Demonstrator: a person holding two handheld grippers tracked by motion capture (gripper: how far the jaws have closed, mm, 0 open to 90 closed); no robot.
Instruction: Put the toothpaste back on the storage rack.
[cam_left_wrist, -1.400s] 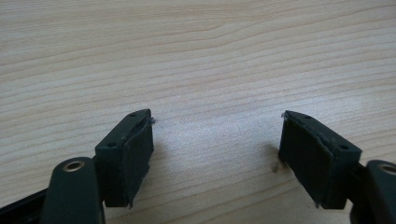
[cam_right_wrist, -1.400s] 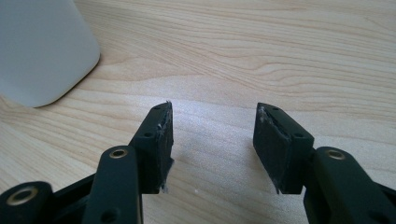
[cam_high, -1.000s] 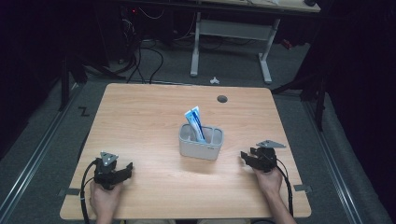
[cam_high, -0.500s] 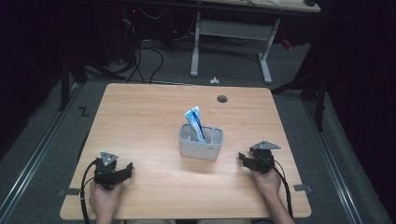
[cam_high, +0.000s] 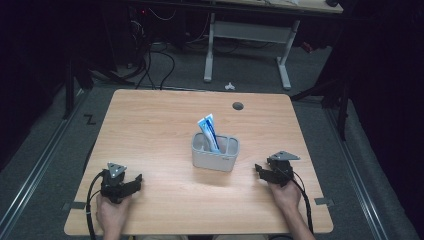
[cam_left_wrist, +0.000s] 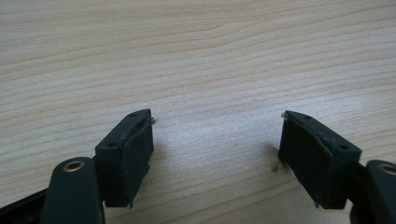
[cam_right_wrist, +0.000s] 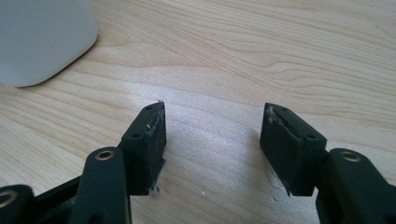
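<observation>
A grey two-slot holder stands at the middle of the wooden table, with a blue and white tube leaning in its left slot. My left gripper rests near the front left edge, open, with bare wood between its pads. My right gripper rests at the front right, pointing toward the holder. Its jaws have just been opening and now stand open over bare wood with nothing between them. The holder's rounded corner lies apart from the right gripper, up and to the left of it.
A round cable hole sits near the table's far edge. Beyond the table stand a white desk frame and floor cables. A cable trails from each gripper toward the front edge.
The right gripper's jaws look slightly wider apart than a second ago. Both hands, the holder and the tube sit where they were.
</observation>
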